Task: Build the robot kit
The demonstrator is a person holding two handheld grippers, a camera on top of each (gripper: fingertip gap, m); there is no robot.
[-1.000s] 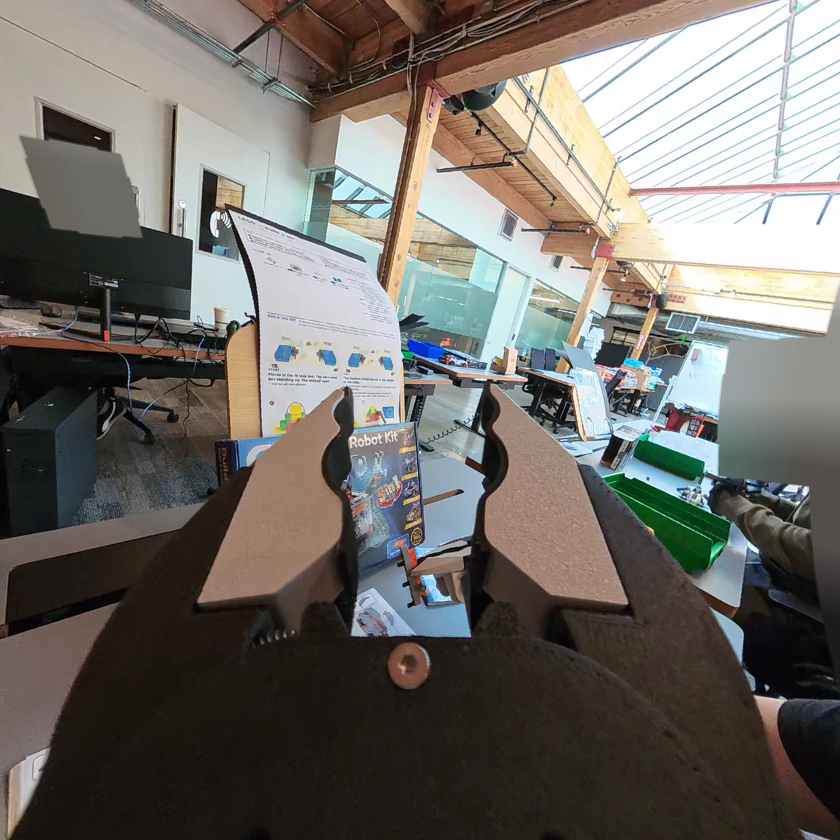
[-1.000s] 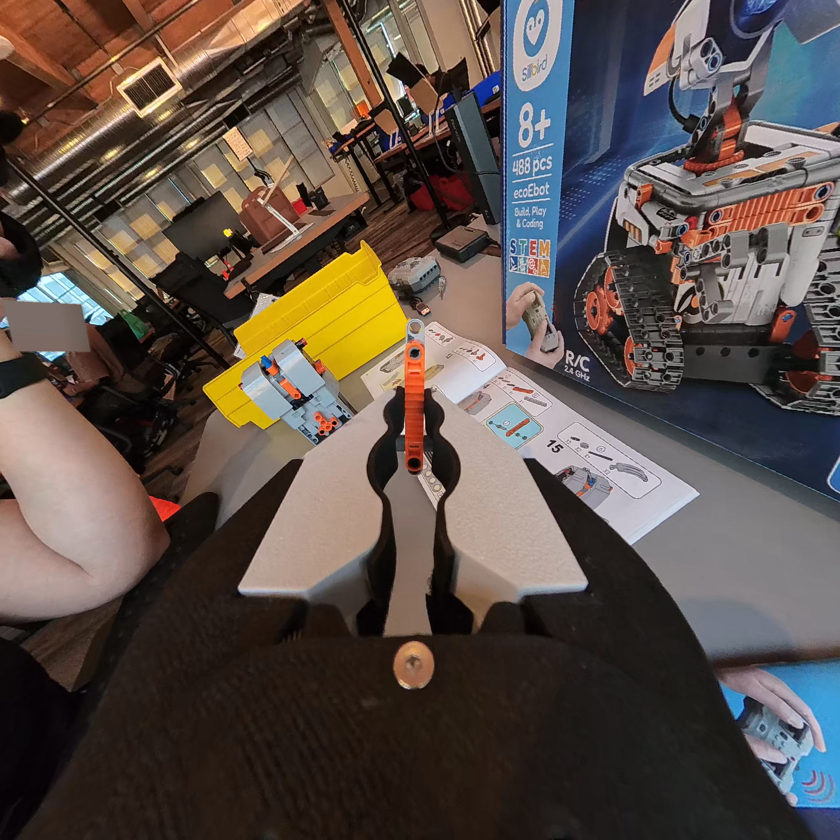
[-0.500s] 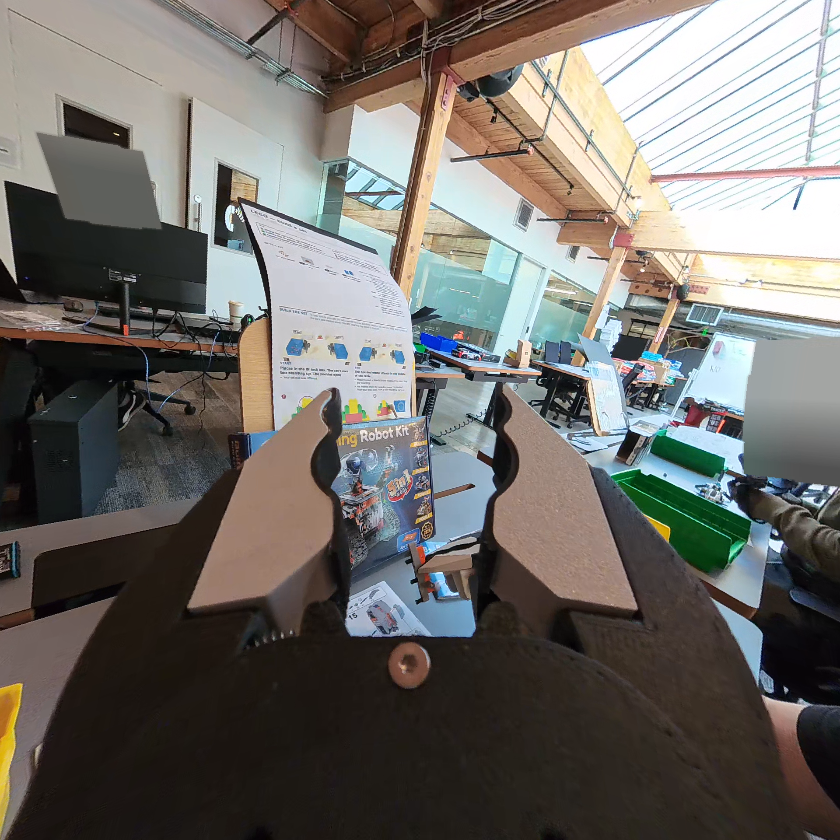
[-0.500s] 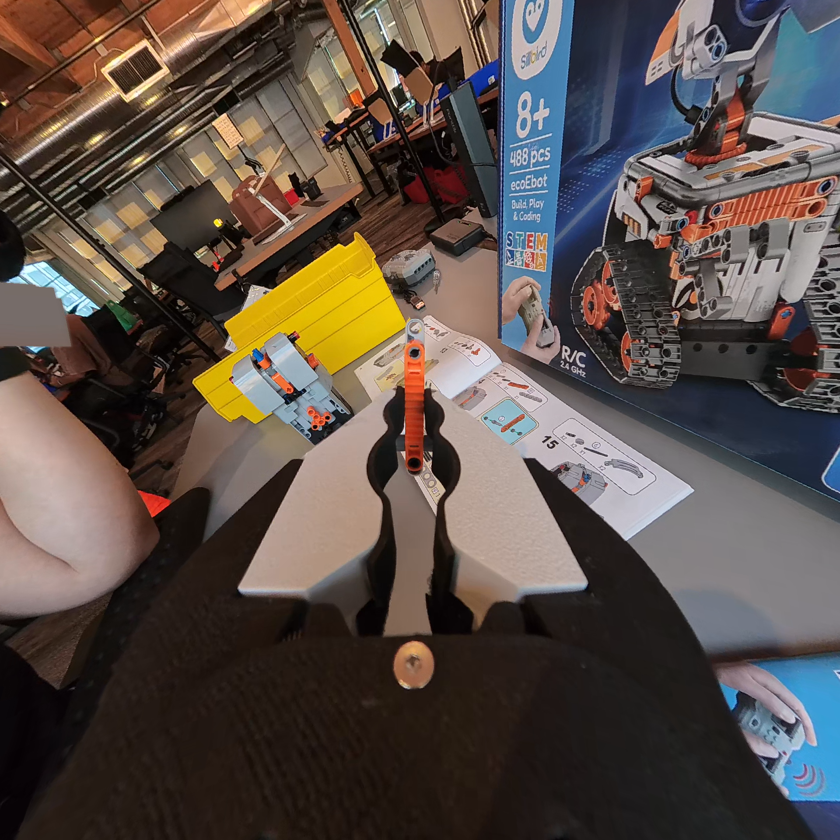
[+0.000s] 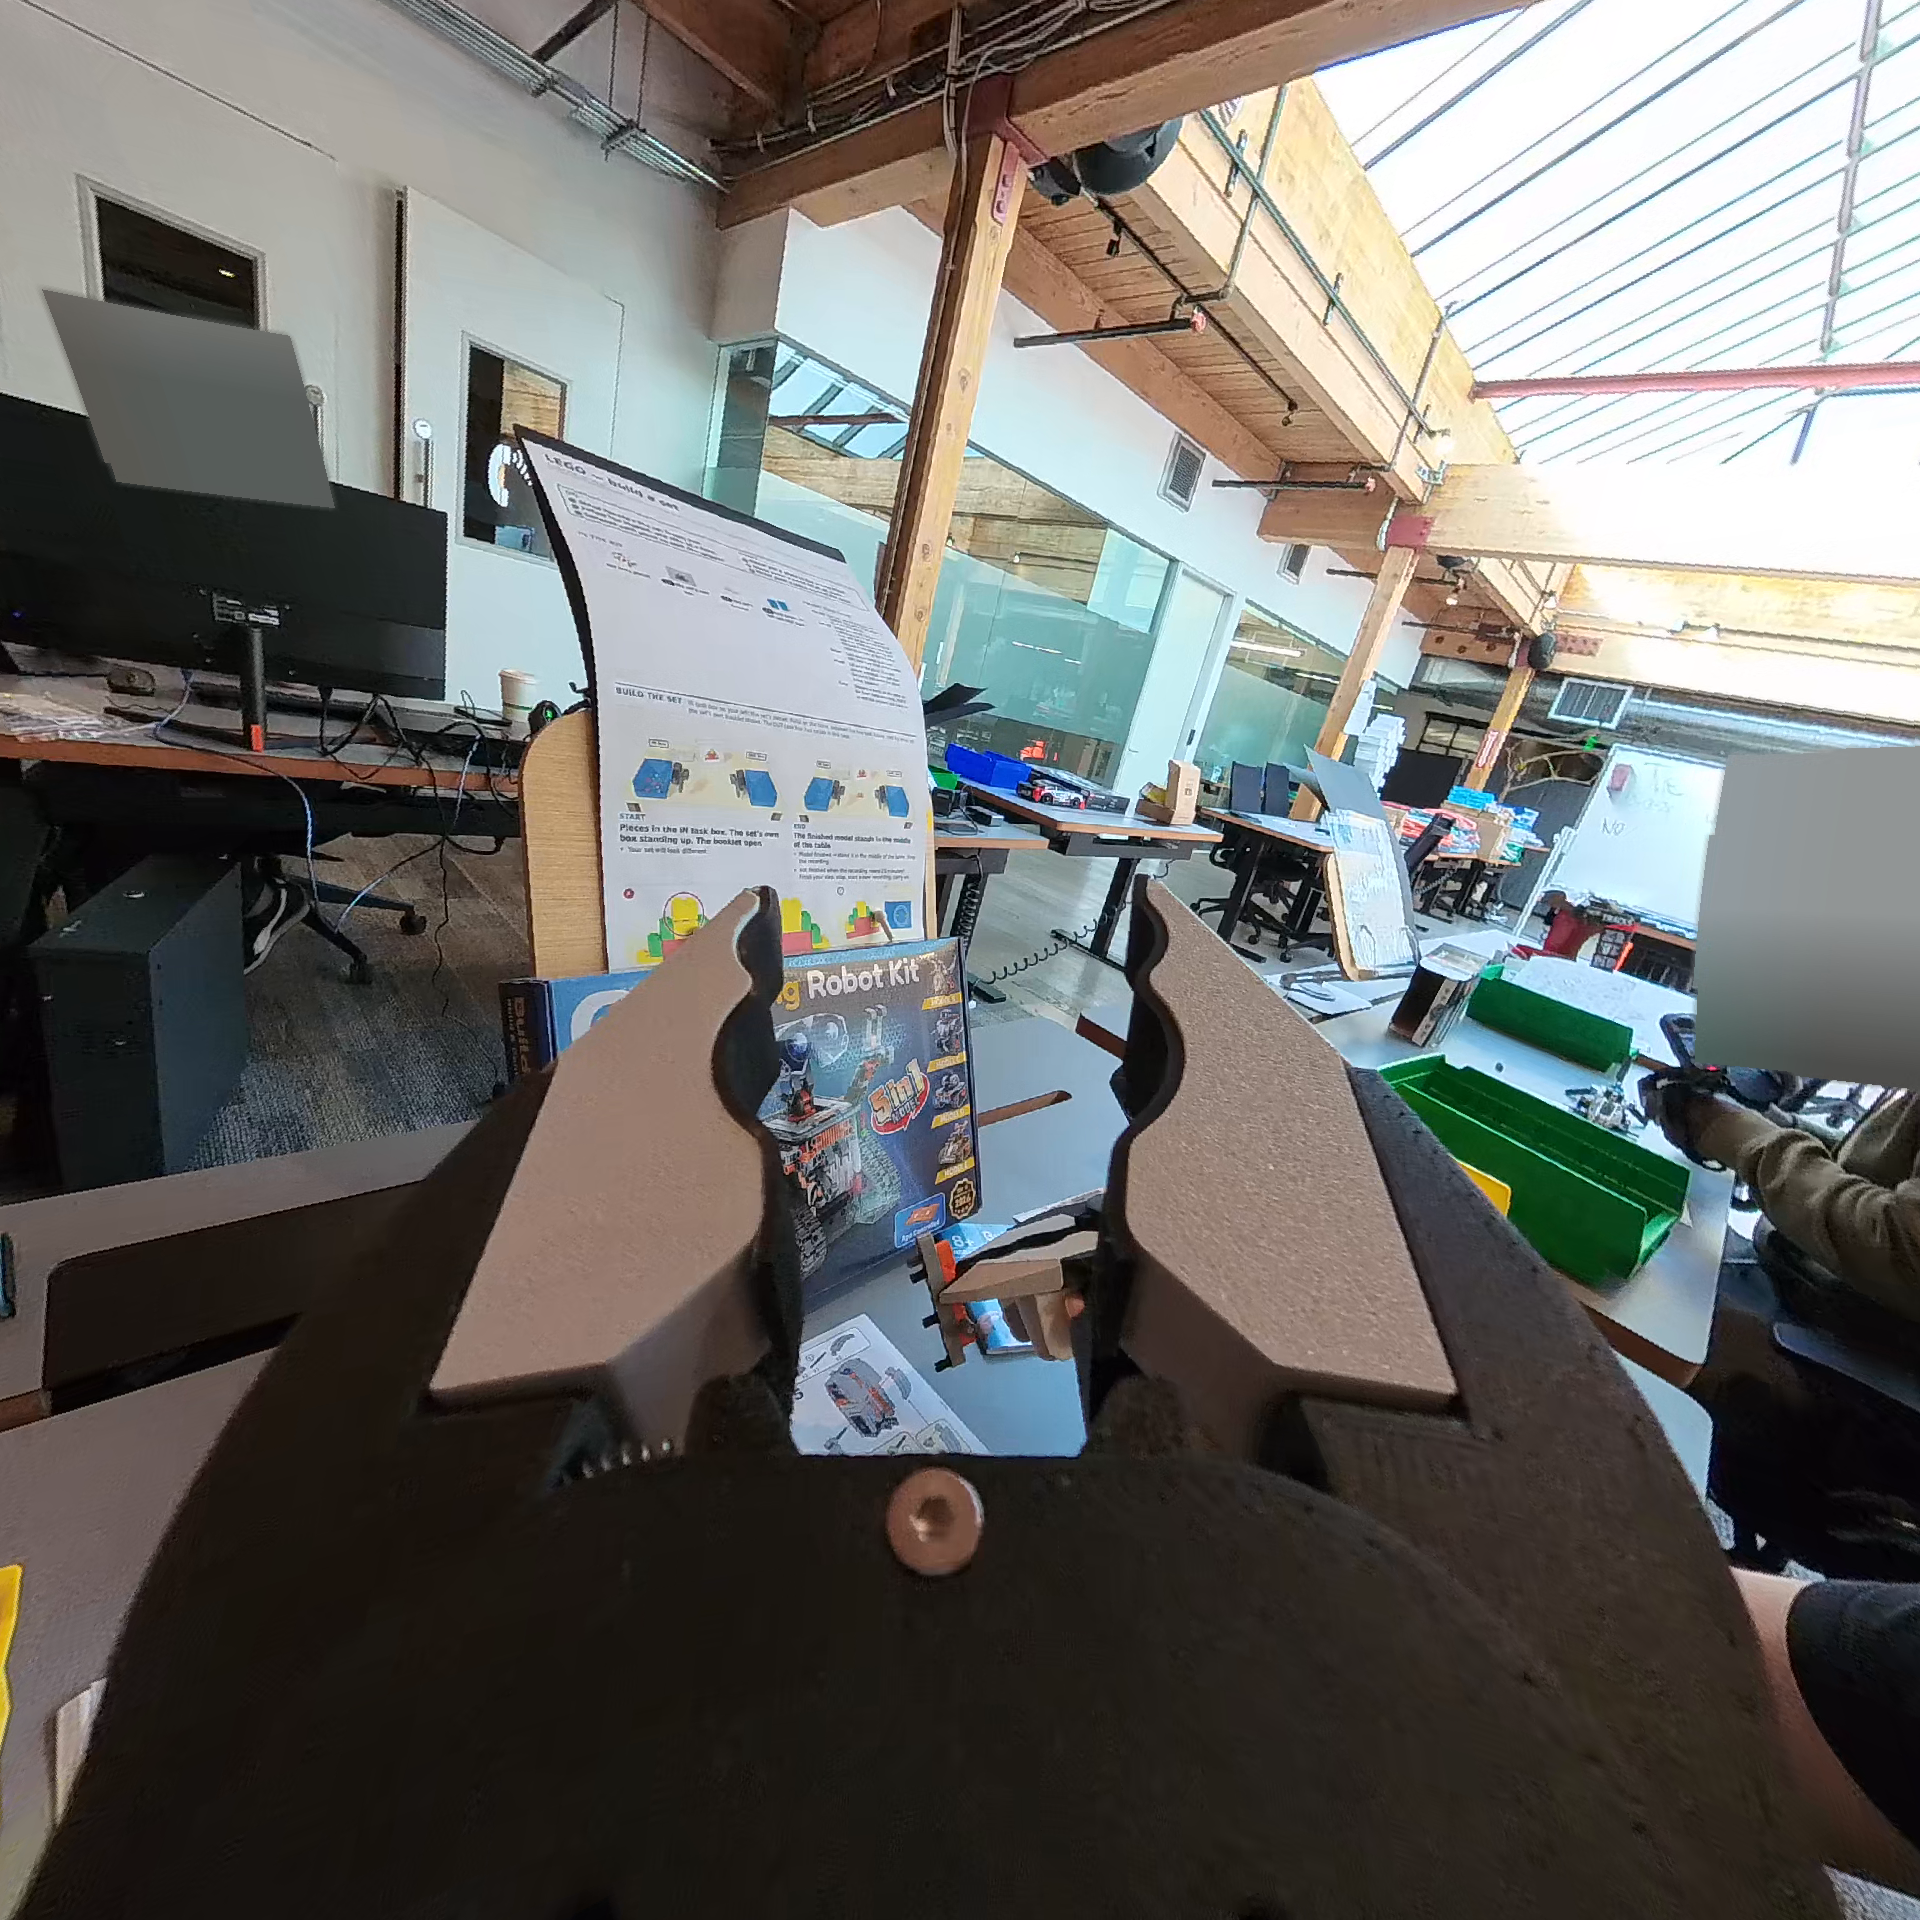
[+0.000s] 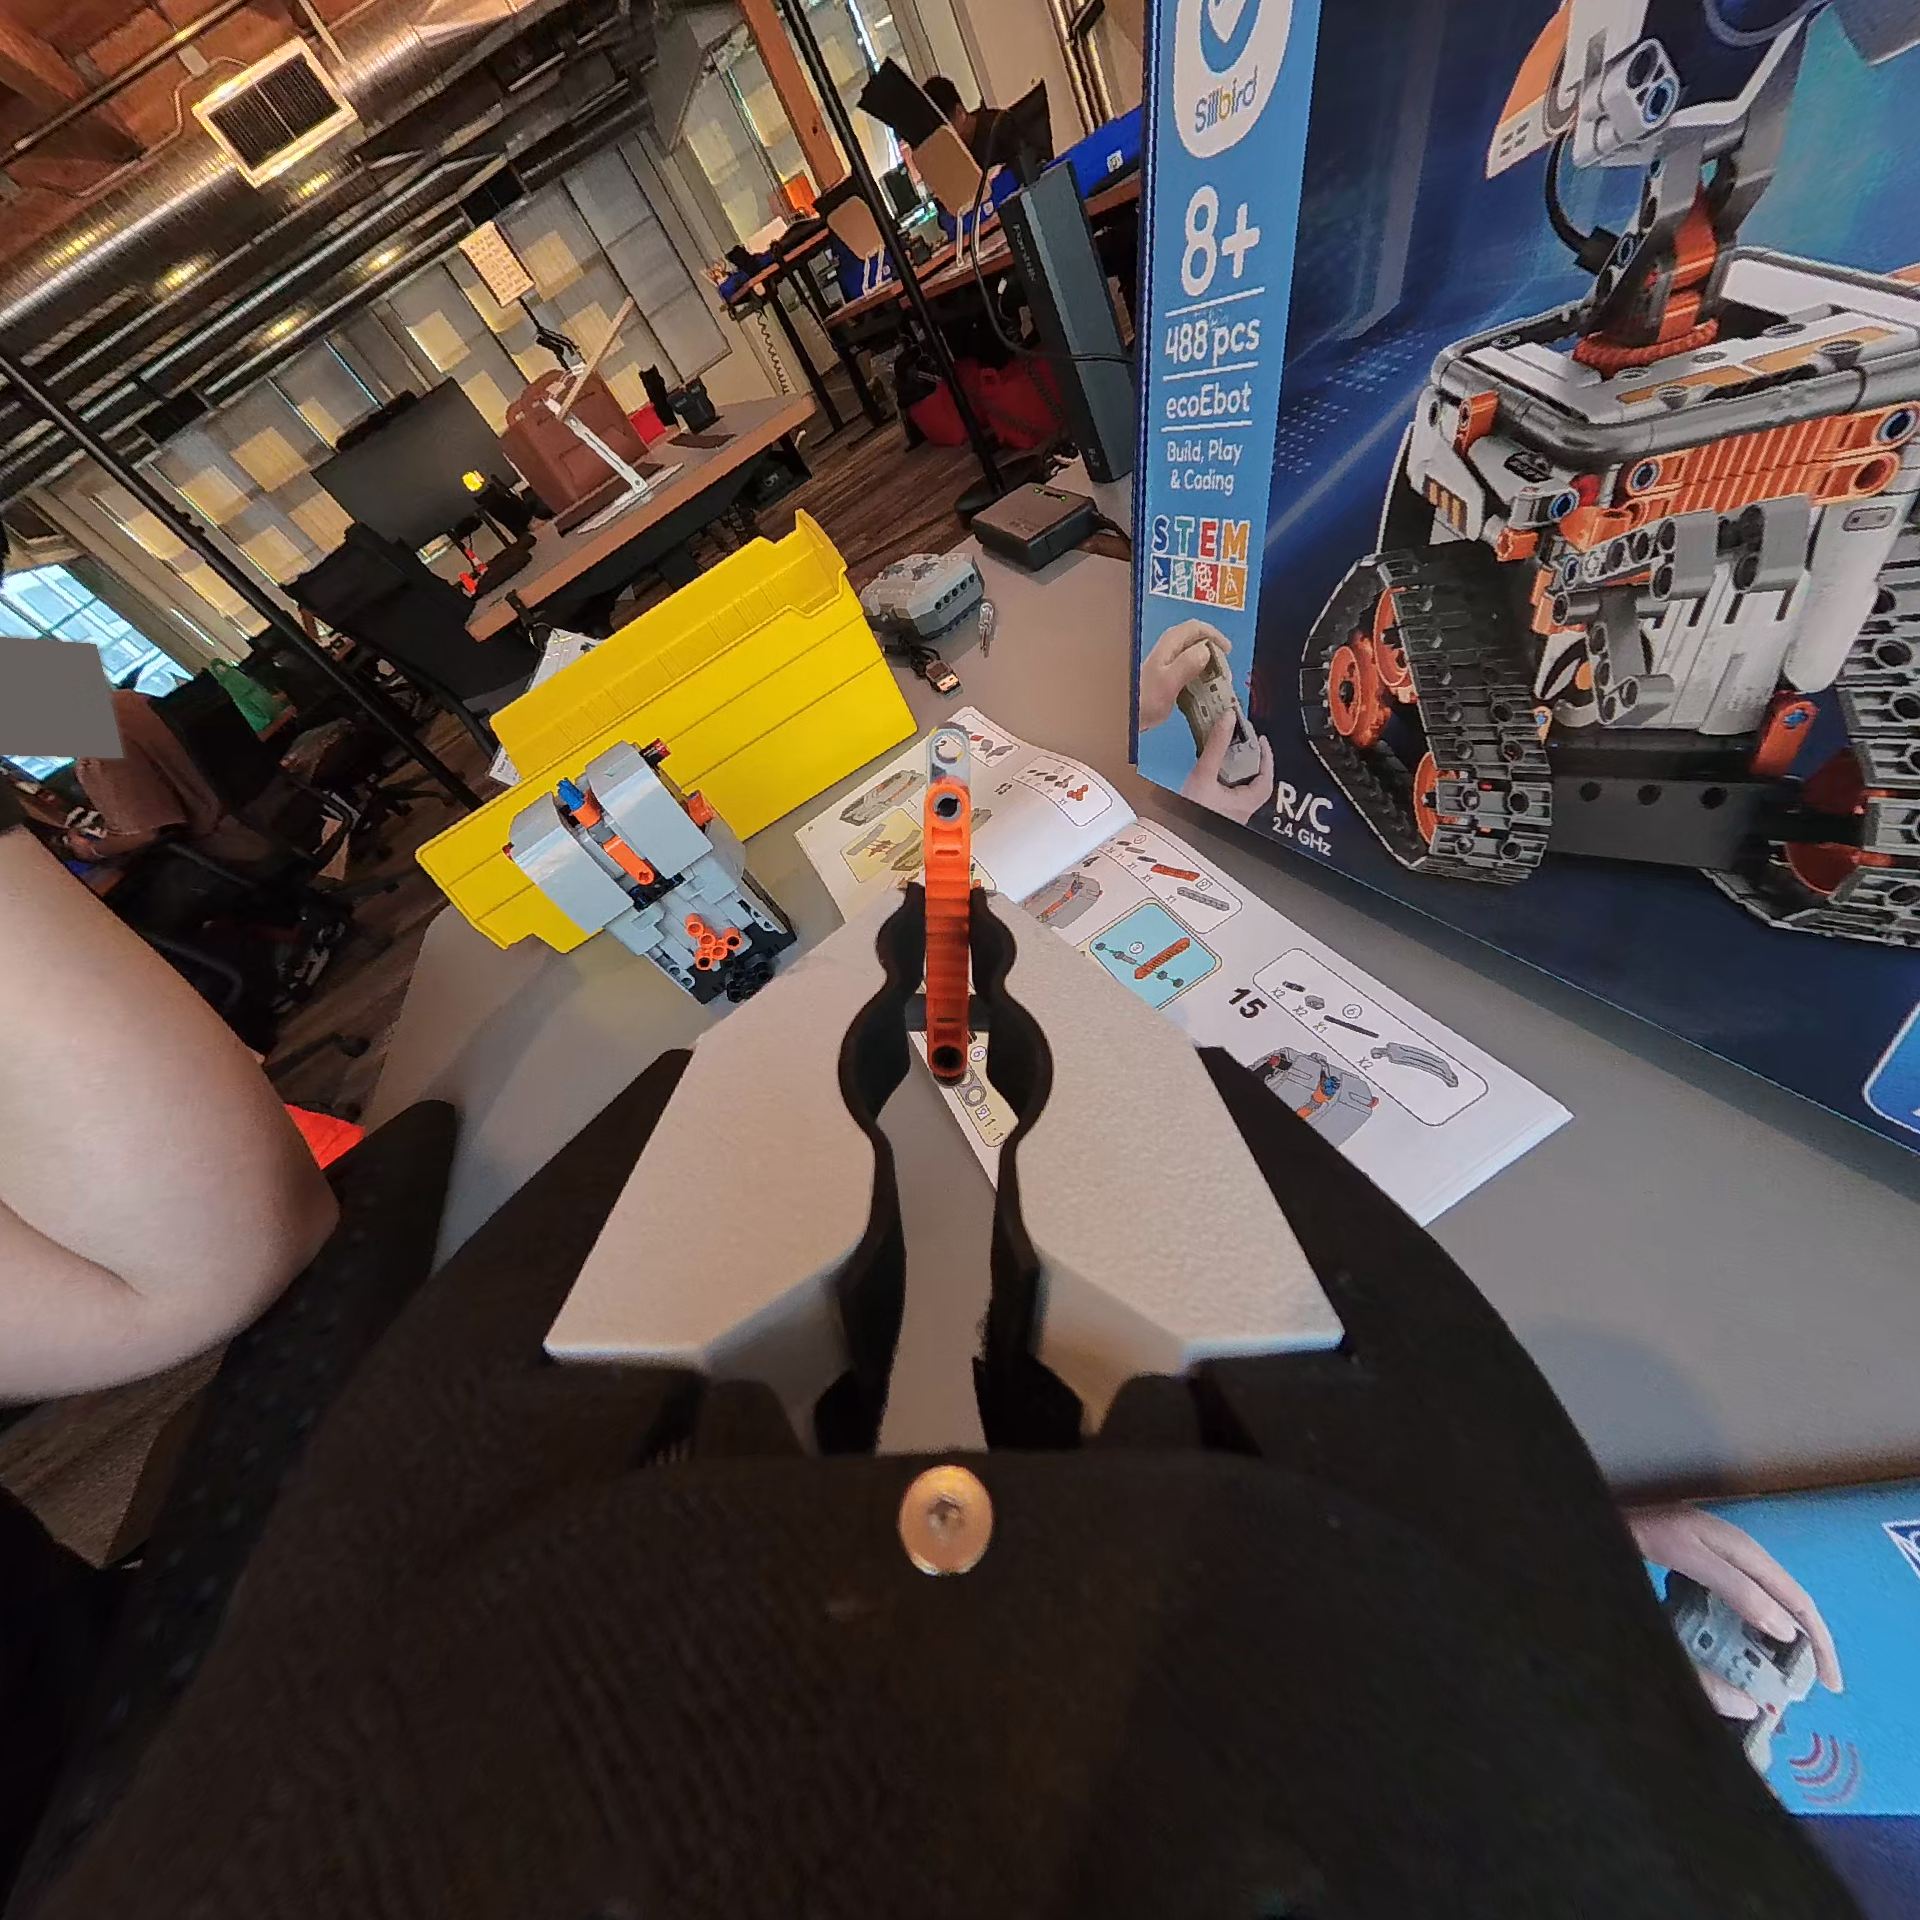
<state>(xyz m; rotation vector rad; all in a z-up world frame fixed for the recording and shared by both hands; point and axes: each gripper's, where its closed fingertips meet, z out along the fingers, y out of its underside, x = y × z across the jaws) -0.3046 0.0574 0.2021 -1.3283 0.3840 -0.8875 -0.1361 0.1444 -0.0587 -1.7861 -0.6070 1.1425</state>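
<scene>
My right gripper [image 6: 943, 935] is shut on an orange toy beam [image 6: 948, 904], held upright above the table, with a grey beam end [image 6: 948, 750] sticking up past it. A partly built grey and orange model [image 6: 644, 862] stands on the table to the front left of it. An open instruction booklet [image 6: 1226, 966] lies just beyond the fingers. My left gripper [image 5: 951, 914] is open and empty, held above the table. Between its fingers I see the standing robot kit box [image 5: 878, 1112], the booklet [image 5: 873, 1397] and the right gripper with the orange beam [image 5: 940, 1262].
A yellow bin [image 6: 717, 696] lies behind the model. The big blue robot kit box [image 6: 1558, 468] stands at the right. A grey battery unit [image 6: 920, 597] and cable lie behind the bin. A green bin [image 5: 1538, 1164] and a person's arm [image 5: 1829, 1174] are at a table to the right. The left gripper's tips are roughly 30 cm from the right gripper's.
My left gripper's jaws have opened a little wider and its view has shifted slightly. My right gripper still holds the orange beam and has barely moved.
</scene>
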